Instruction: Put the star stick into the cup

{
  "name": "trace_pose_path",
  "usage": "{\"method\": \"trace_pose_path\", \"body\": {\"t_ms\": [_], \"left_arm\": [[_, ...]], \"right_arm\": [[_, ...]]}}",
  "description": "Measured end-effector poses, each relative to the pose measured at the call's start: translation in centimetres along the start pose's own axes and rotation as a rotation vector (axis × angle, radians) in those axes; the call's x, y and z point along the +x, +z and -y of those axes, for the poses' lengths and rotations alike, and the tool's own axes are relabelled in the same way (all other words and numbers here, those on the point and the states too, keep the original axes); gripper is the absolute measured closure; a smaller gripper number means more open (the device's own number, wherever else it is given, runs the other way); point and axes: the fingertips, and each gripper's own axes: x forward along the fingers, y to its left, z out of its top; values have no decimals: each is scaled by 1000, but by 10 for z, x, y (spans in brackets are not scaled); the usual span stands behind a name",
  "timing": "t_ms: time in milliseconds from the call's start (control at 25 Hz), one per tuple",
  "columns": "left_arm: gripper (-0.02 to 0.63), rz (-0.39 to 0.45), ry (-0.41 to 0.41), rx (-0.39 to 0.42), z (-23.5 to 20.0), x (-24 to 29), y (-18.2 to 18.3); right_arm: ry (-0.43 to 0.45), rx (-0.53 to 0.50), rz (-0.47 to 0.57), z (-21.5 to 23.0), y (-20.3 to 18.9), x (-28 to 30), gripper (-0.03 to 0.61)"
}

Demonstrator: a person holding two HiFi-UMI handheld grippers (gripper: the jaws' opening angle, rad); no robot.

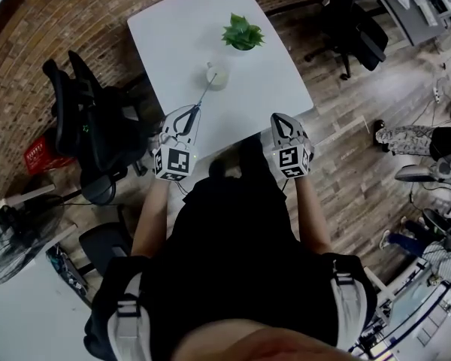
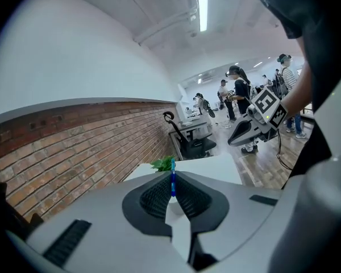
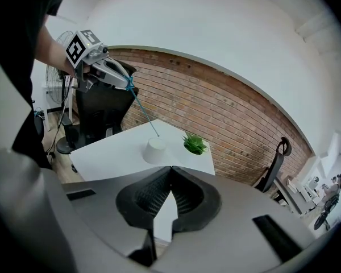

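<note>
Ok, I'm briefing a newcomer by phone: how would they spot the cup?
Look at the white table beside the brick wall. Two things stand on it: a leafy green plant and, nearer the person, the cup. The cup is plain white, and a thin blue stick slants from the left tongs down to its top.

I wore a black top (image 1: 240,262), with pale grey straps (image 1: 124,318) and their buckles over both shoulders. My left gripper (image 1: 198,109) and right gripper (image 1: 276,118) were smooth light grey shells that narrowed toward the tips, each lined inside with black ribbed pads (image 3: 150,195). Behind the jaws each carried a white cube (image 1: 174,162) printed with black square markers. A thin dark cable (image 2: 279,149) hung from the right one.
</note>
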Motion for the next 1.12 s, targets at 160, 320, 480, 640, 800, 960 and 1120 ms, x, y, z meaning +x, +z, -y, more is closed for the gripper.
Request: {"method": "trace_pose_path", "body": {"t_ms": [160, 320, 480, 640, 800, 960, 1120], "left_arm": [[584, -32, -21, 18, 5, 19, -9], [584, -59, -48, 15, 11, 37, -20], [584, -82, -69, 27, 16, 51, -30], [584, -99, -88, 46, 22, 63, -36], [584, -109, -98, 37, 22, 71, -43], [584, -132, -102, 40, 20, 81, -50], [584, -145, -100, 30, 17, 86, -56]], "right_arm": [[-30, -1, -32, 18, -11, -3, 580], [-58, 10, -61, 31, -21, -8, 580], [-76, 15, -87, 38, -31, -14, 580], [-96, 20, -109, 46, -40, -19, 580], [-106, 24, -121, 50, -44, -20, 580], [-111, 30, -128, 53, -43, -18, 580], [-109, 30, -127, 53, -41, -12, 580]]}}
